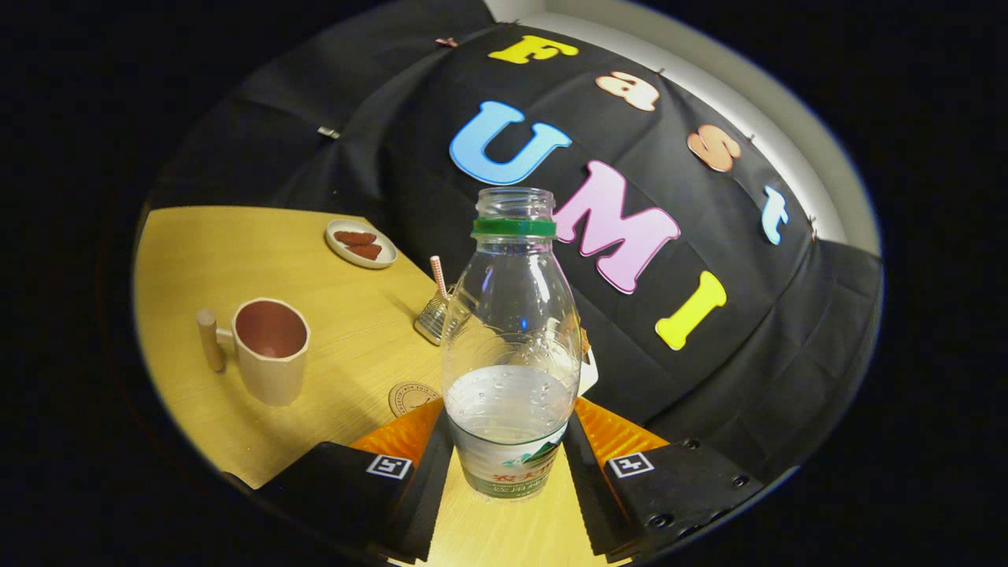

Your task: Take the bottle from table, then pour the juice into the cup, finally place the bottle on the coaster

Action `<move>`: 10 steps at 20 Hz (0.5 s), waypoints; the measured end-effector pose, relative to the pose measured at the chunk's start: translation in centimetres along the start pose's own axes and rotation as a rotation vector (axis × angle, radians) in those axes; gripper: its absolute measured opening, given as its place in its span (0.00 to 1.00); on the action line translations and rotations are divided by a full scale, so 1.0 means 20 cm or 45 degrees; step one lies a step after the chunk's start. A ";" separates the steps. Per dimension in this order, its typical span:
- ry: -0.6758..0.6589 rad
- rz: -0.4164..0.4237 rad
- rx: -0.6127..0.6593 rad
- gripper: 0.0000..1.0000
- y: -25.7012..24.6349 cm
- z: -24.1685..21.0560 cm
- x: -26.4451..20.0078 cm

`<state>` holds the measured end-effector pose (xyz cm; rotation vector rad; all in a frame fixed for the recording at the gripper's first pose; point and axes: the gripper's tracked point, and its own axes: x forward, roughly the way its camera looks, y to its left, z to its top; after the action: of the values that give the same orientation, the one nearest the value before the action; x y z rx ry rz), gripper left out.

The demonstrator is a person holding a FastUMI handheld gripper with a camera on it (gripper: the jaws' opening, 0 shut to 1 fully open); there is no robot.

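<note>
A clear plastic bottle (510, 346) with a green neck ring and no cap stands between my fingers, about a third full of pale liquid. My gripper (508, 453) is shut on the bottle's lower body, both fingers pressing its sides. The view is tilted, and I cannot tell whether the bottle's base touches the table. A beige cup (270, 350) with a reddish inside and a wooden peg handle stands to the left, beyond the left finger. A round brown coaster (411, 398) lies flat just ahead of the left finger, partly hidden by it and the bottle.
A ribbed glass with a striped straw (435, 309) stands behind the bottle near the table's far edge. A small white dish with brownish-red pieces (361, 243) sits farther back. The wooden table (236, 252) ends at the black cloth wall.
</note>
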<state>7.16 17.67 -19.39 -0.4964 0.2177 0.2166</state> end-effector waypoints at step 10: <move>0.042 0.058 -0.573 0.74 0.21 0.06 0.10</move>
<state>8.10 22.08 -20.72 -0.9427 0.2125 0.3045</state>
